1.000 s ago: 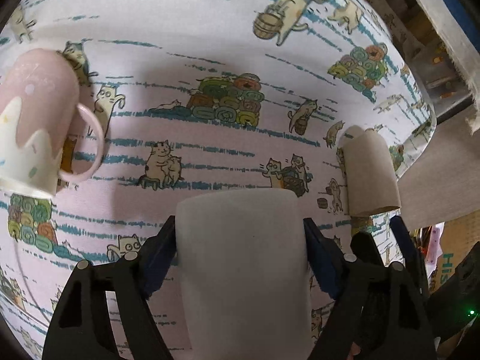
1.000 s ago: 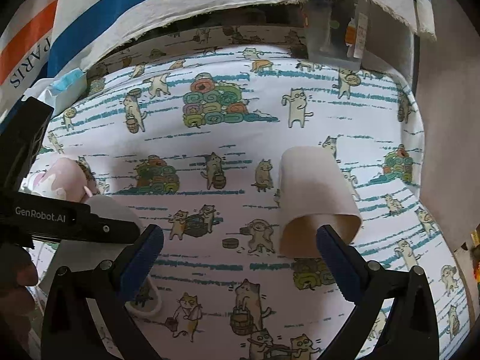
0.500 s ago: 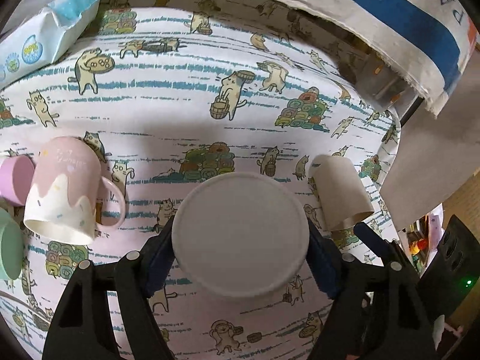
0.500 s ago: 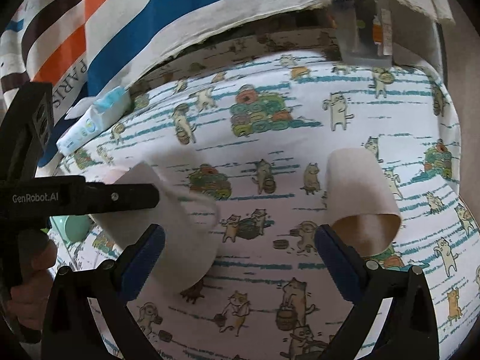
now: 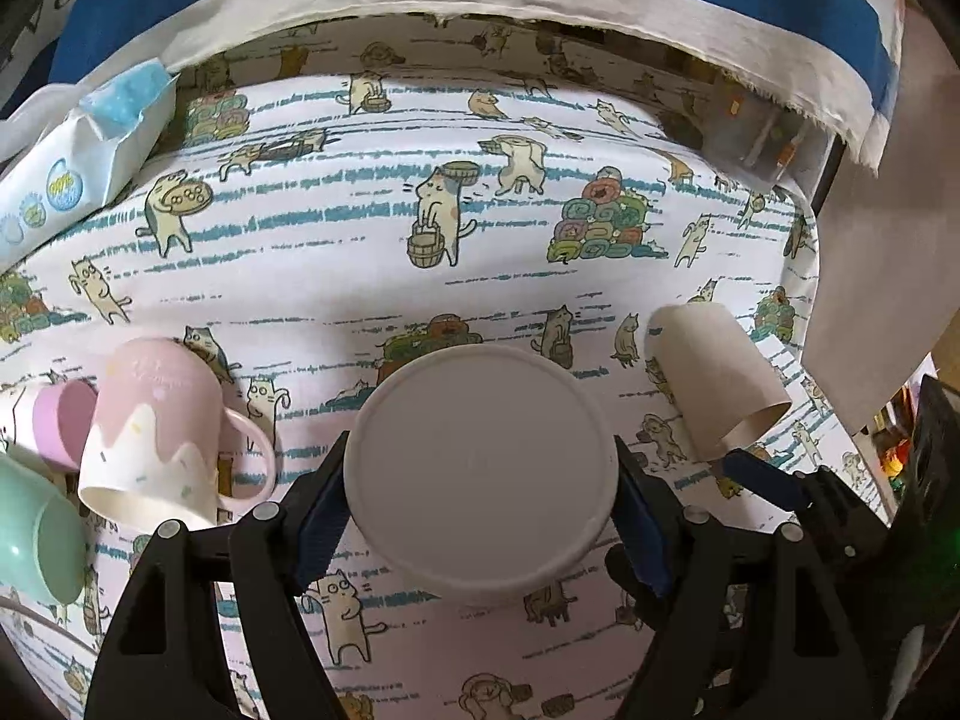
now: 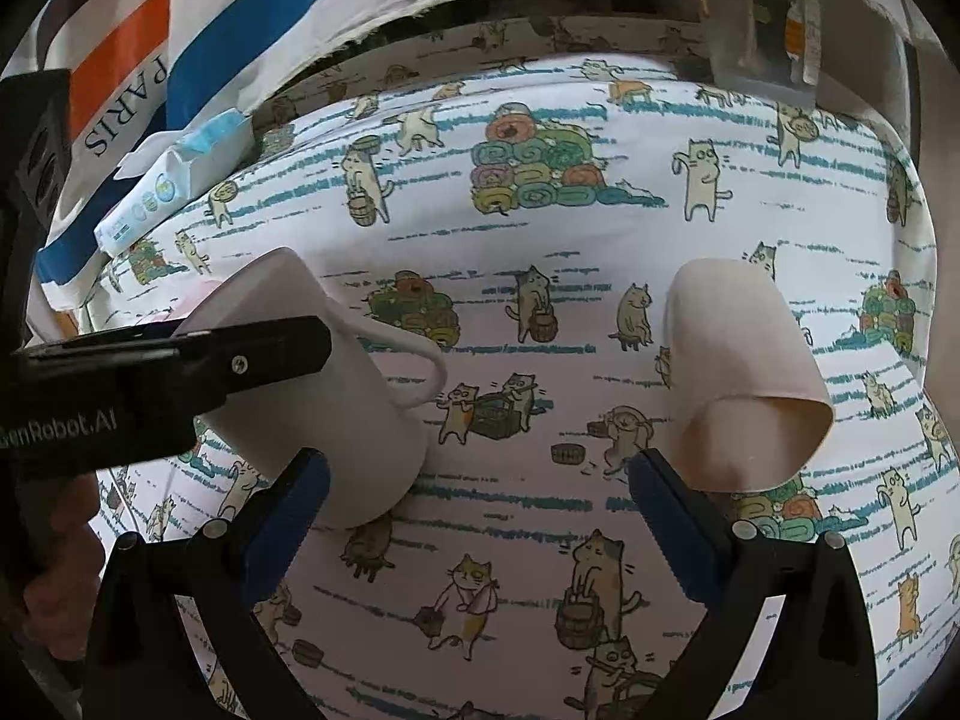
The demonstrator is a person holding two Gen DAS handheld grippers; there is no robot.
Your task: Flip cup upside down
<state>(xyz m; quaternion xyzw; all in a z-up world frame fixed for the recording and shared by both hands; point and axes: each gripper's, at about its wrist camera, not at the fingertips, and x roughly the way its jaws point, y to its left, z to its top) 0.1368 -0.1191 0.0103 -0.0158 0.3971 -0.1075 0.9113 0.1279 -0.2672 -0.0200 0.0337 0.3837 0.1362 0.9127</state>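
My left gripper (image 5: 480,510) is shut on a white mug (image 5: 480,468), held above the cat-print tablecloth with its flat bottom facing the camera. In the right wrist view the same white mug (image 6: 336,396) hangs tilted, mouth down and handle to the right, clamped by the left gripper's black finger (image 6: 180,360). My right gripper (image 6: 480,492) is open and empty above the cloth, between the white mug and a beige cup (image 6: 738,378) that sits upside down.
A pink and white mug (image 5: 156,426) sits upside down at the left, with a lilac cup (image 5: 60,420) and a mint cup (image 5: 36,534) beside it. The beige cup (image 5: 714,378) is at the right. A wipes pack (image 5: 78,168) lies at the back left. The table edge (image 5: 804,300) runs along the right.
My left gripper has lifted and turned the white mug so its bottom now faces the camera. The right gripper has drawn back slightly; it stays open.
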